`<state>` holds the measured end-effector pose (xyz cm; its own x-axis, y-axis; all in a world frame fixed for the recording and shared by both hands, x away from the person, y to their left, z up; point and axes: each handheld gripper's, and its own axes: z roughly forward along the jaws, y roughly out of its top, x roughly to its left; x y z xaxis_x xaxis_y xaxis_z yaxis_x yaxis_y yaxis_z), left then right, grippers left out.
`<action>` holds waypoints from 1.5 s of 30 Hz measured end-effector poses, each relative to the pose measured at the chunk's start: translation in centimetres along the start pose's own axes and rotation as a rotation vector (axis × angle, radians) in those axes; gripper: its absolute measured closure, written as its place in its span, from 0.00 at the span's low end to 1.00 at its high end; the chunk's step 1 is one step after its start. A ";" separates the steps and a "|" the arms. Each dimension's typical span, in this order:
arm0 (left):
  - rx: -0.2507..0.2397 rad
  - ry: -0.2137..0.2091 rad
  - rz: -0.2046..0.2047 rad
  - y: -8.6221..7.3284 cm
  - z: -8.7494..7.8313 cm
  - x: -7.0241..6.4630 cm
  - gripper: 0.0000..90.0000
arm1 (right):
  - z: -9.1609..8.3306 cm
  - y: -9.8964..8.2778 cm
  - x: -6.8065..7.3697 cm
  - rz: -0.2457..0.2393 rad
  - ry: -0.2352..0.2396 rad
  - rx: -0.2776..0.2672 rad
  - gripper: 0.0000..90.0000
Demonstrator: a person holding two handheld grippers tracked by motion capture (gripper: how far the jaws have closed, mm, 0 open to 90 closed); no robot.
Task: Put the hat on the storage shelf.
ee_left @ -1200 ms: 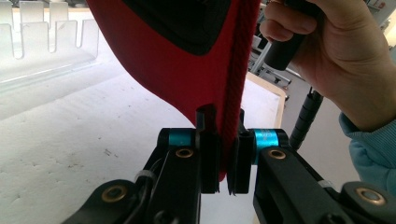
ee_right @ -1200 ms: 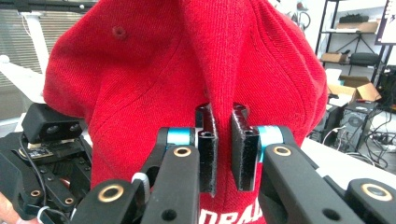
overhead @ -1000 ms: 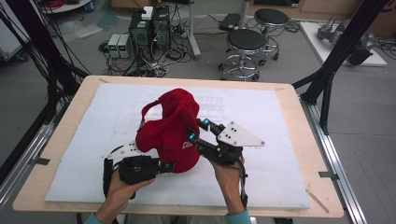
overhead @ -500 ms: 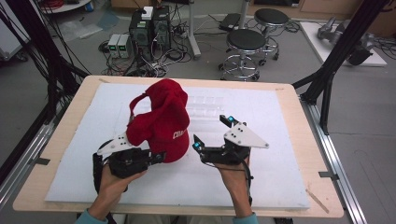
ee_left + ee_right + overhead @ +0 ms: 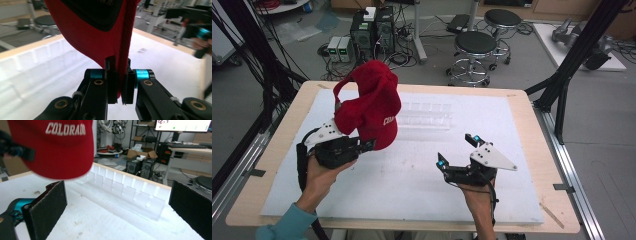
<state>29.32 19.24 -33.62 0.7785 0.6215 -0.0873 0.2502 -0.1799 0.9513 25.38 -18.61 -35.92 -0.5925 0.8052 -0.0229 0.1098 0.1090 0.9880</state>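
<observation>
High view: the left gripper (image 5: 364,146) holds a red cap (image 5: 369,107) aloft over the white mat (image 5: 412,190); the right gripper (image 5: 458,154) hangs apart.

Left gripper view: jaws pinch only the brim edge; slippage is likely.

Right gripper view: jaws wide, empty.

Red cap (image 5: 100,27) cut off by top edge in left gripper view, its crown unseen; cap blurred at near rim in right gripper view, lettering's last letter clipped; person's right hand (image 5: 200,46) blurred far right.
</observation>
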 end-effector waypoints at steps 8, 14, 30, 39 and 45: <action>0.034 0.089 0.037 0.7 1.0 2.2 0.95 | -1.9 -2.0 -1.2 0.023 -0.038 0.004 0.01; 0.046 0.126 0.034 0.6 2.1 3.7 0.95 | -2.8 -3.5 -1.8 0.038 -0.052 -0.002 0.01; 0.049 0.198 -0.024 -0.1 4.2 7.7 0.95 | -4.2 -6.6 -3.2 0.084 -0.068 -0.007 0.01; 0.058 0.224 -0.013 1.5 4.1 9.7 0.95 | -3.6 -7.4 -3.5 0.095 -0.070 -0.002 0.01; 0.071 0.235 -0.018 1.4 5.0 10.4 0.95 | -3.3 -8.0 -3.4 0.109 -0.071 -0.007 0.01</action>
<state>40.63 21.65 -34.63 0.6205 0.7838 -0.0248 0.3089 -0.2152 0.9264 23.91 -24.11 -43.20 -0.5196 0.8512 0.0742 0.1652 0.0149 0.9861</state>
